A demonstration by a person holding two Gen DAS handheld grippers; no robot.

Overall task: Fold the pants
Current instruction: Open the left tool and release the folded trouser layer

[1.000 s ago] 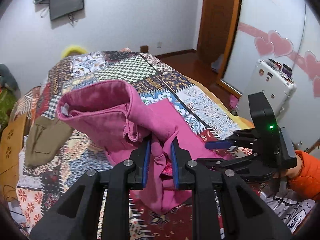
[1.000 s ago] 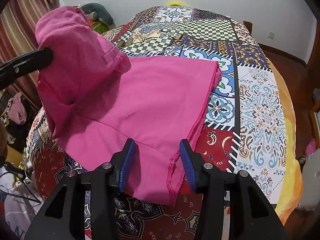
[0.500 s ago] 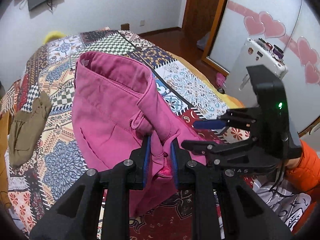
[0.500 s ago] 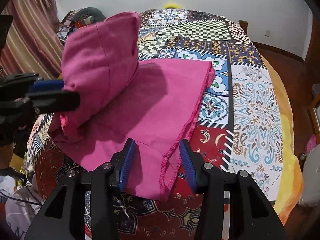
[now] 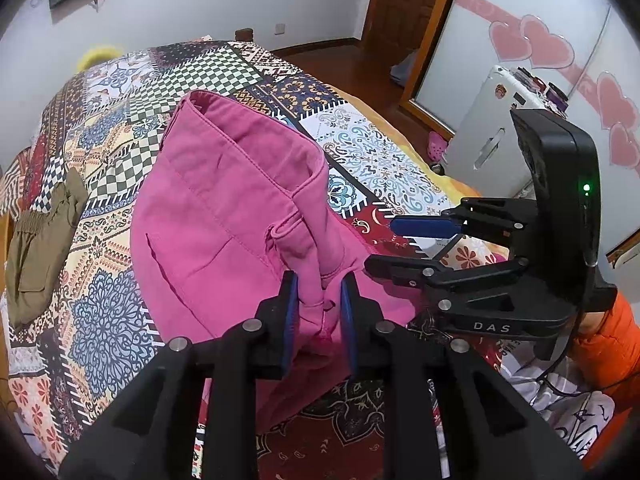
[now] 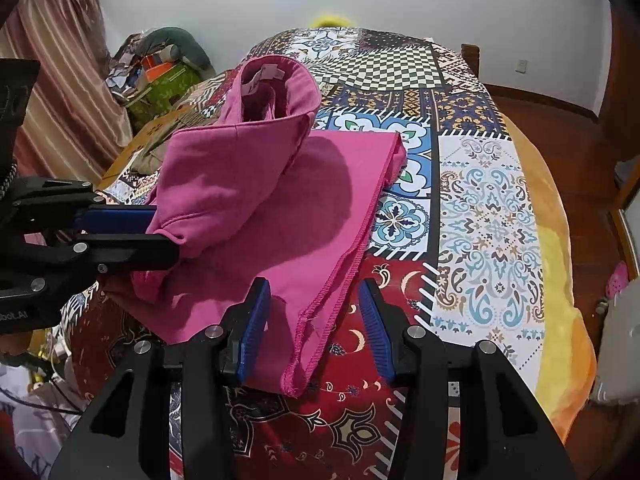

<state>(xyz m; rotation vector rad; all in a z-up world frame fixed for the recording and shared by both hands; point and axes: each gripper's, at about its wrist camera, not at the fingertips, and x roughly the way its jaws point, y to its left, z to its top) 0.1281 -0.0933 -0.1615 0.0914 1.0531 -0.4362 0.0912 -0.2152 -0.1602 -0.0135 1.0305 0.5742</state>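
Note:
The pink pants lie on the patchwork bedspread, their waistband end folded over the legs. My left gripper is shut on a bunched belt-loop part of the waistband and holds it just above the legs; it also shows in the right wrist view. My right gripper is open and empty, its jaws either side of the pants' hem corner at the bed's near edge. It shows at the right of the left wrist view.
An olive garment lies on the bed's left side. A white appliance stands right of the bed. A wooden door and floor lie beyond. Clutter and a curtain stand left of the bed.
My left gripper has carried the waistband forward and down, so the raised pink bundle now lies folded over the legs. The right gripper has stayed open near the hem.

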